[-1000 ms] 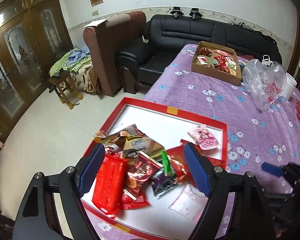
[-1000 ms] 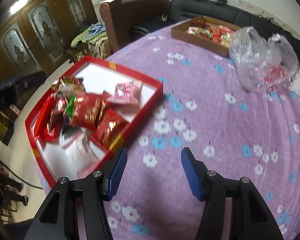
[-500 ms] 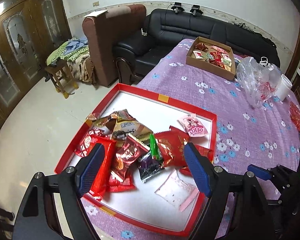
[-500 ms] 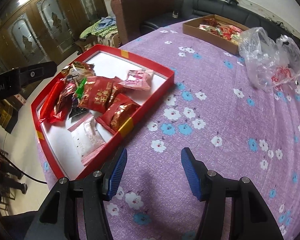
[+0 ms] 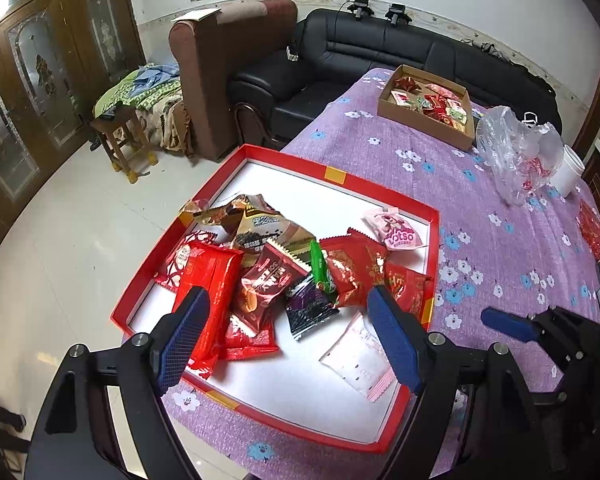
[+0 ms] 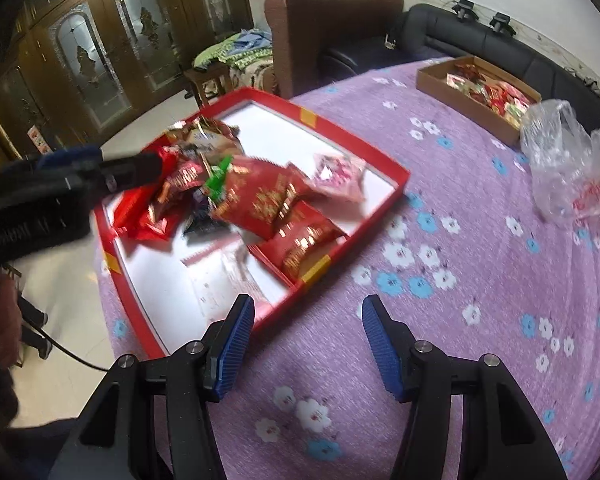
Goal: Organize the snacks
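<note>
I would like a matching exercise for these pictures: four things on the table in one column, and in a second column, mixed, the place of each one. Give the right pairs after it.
Things:
1. pink snack packet
2. red bow
3. white cup
4. green stick packet

Places:
A. in the brown cardboard box
B. in the pile of snacks in the red tray
C. on the purple cloth, beside the clear plastic bag
D. alone in the red tray, near its right wall

Pairs: 1-D, 2-A, 3-C, 4-B
</note>
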{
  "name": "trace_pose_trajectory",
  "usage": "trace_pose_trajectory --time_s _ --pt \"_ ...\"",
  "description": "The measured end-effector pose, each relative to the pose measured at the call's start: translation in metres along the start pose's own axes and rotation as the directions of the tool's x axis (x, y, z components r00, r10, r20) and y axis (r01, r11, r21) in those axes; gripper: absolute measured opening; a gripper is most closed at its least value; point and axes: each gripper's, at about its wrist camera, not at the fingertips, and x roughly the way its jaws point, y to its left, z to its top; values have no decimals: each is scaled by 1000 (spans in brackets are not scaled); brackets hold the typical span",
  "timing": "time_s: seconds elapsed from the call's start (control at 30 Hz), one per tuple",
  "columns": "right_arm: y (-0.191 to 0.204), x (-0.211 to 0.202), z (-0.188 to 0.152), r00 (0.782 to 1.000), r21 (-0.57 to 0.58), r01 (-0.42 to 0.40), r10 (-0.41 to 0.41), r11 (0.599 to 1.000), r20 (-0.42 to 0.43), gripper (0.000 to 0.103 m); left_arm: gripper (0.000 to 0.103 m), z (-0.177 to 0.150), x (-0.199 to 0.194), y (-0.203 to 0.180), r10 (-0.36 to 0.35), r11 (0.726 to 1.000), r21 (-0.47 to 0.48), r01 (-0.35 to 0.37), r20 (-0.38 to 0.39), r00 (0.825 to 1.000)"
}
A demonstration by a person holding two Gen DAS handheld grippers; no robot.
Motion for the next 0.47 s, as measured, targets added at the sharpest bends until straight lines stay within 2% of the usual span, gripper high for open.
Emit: trace_pose_trajectory --time_s 0.27,0.47 --pt "16 -8 21 999 -14 -19 20 1000 45 58 82 -3 0 10 15 1000 -24 -15 0 1000" --pt "19 -4 21 999 -22 -25 26 999 39 58 82 -3 3 9 25 999 -22 -25 -3 1000"
